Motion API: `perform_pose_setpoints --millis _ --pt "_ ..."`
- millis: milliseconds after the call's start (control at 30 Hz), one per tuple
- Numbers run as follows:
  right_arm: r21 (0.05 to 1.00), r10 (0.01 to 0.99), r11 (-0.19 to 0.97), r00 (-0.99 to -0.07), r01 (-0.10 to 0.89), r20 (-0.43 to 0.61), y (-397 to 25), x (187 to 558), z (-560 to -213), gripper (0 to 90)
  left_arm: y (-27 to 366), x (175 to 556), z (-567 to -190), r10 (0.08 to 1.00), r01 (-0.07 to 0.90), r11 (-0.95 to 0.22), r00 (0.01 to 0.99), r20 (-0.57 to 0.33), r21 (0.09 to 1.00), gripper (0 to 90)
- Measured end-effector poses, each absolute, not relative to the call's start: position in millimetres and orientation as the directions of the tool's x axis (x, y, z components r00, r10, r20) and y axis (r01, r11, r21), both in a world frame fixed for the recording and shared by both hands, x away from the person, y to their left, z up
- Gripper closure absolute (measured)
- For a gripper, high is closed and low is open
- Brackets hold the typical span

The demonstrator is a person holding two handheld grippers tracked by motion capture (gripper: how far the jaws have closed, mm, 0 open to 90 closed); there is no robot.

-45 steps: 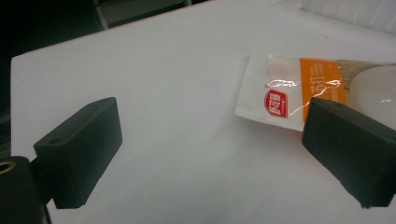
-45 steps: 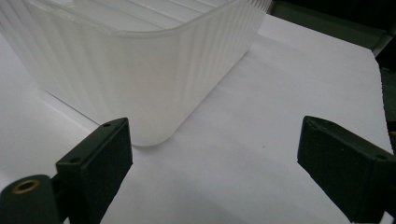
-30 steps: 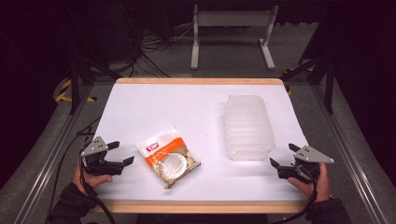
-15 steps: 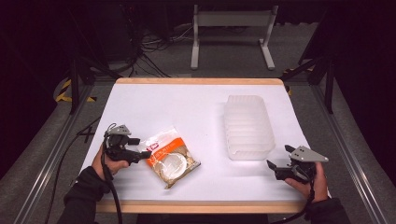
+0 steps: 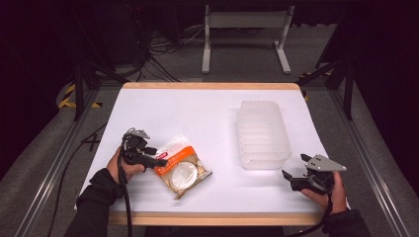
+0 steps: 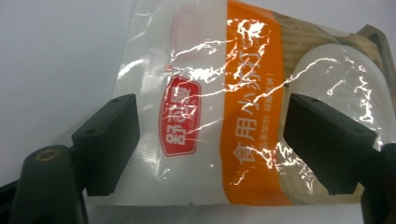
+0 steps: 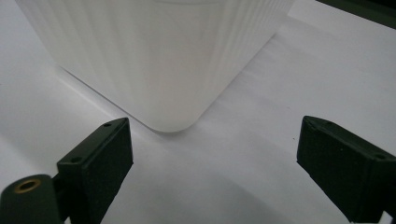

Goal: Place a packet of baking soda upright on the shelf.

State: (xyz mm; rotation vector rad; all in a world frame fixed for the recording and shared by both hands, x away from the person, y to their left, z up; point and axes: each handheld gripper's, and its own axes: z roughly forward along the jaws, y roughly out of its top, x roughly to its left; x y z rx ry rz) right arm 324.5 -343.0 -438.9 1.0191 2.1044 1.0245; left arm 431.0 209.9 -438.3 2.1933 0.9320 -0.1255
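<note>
A clear plastic packet (image 5: pixel 180 166) with an orange band, a red label and a white round lump inside lies flat on the white table (image 5: pixel 197 118), left of the middle. My left gripper (image 5: pixel 157 159) is open at the packet's near-left end. In the left gripper view its jaws stand wide apart on either side of the packet (image 6: pixel 243 116), with the packet's edge lying between them. My right gripper (image 5: pixel 292 177) is open near the table's front right, just short of the near corner of a ribbed translucent tub (image 5: pixel 262 133), whose corner (image 7: pixel 163 70) rises ahead of its jaws.
The tub stands right of the middle, its long side running away from me. Bare tabletop lies between packet and tub and across the far half. A wooden strip (image 5: pixel 207 217) edges the table's front. Cables and metal frame legs (image 5: pixel 207 44) sit on the floor beyond.
My left gripper has moved in from the table's left edge to the packet's end, jaws now straddling its edge. The right gripper has hardly shifted.
</note>
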Motion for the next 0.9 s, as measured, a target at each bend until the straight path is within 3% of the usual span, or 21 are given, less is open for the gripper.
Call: perform_pose_setpoints --millis 233,567,900 --pt "0.827 0.825 0.415 -0.541 0.380 -0.165 -342.9 324.8 -439.0 11.4 204.4 431.4 -439.3 0.554 0.660 -0.486 0.739 -0.383 0.573 27.8" --pt "0.828 0.828 0.408 -0.538 0.384 -0.159 -344.2 325.0 -438.9 11.3 208.4 433.4 -435.2 0.562 0.671 -0.483 0.730 -0.388 0.563 29.2" --pt "0.828 0.827 0.408 -0.541 0.384 -0.156 -343.5 324.9 -438.7 11.3 198.1 439.3 -438.5 0.485 0.660 -0.503 0.750 -0.449 0.558 35.8"
